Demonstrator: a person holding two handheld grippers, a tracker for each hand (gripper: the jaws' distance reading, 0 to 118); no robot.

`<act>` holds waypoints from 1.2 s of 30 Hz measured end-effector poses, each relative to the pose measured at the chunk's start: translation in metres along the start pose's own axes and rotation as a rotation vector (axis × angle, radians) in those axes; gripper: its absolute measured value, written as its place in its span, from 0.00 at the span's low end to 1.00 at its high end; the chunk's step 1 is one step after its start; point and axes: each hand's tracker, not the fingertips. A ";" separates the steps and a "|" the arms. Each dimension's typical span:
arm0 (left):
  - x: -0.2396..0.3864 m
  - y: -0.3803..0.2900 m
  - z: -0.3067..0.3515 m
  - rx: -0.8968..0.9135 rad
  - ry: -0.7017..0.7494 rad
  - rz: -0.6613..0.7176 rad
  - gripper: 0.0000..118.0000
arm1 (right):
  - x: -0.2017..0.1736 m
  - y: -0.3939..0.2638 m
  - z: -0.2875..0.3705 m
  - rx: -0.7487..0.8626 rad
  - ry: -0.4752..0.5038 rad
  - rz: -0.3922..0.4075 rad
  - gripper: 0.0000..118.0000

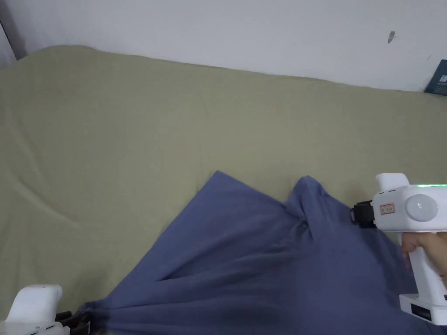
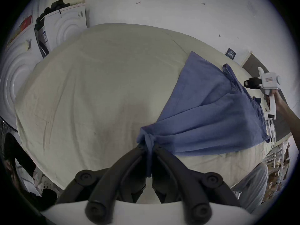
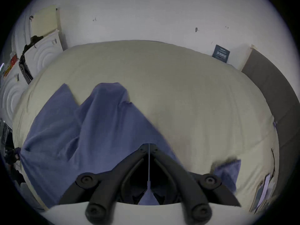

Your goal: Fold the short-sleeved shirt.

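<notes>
A blue short-sleeved shirt (image 1: 262, 261) lies partly spread on a beige cover (image 1: 131, 131), with creases fanning out from its lower left corner. My left gripper (image 1: 80, 320) is at the bottom left. In the left gripper view it (image 2: 148, 145) is shut on that bunched corner of the shirt (image 2: 211, 111). My right gripper (image 1: 355, 214) is at the shirt's right edge, held by a hand (image 1: 423, 244). In the right gripper view its jaws (image 3: 149, 147) are shut with a thin layer of the shirt (image 3: 81, 131) between them.
The beige cover reaches back to a white wall (image 1: 262, 35). A dark card (image 1: 438, 78) leans on the wall at the far right. White ribbed panels (image 2: 68, 28) stand beyond the left end. A grey floor strip (image 3: 267, 90) runs along the right side.
</notes>
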 end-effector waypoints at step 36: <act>0.119 0.163 0.207 0.458 -0.085 -0.207 0.04 | 0.033 -0.028 0.430 0.639 -0.203 -0.014 0.01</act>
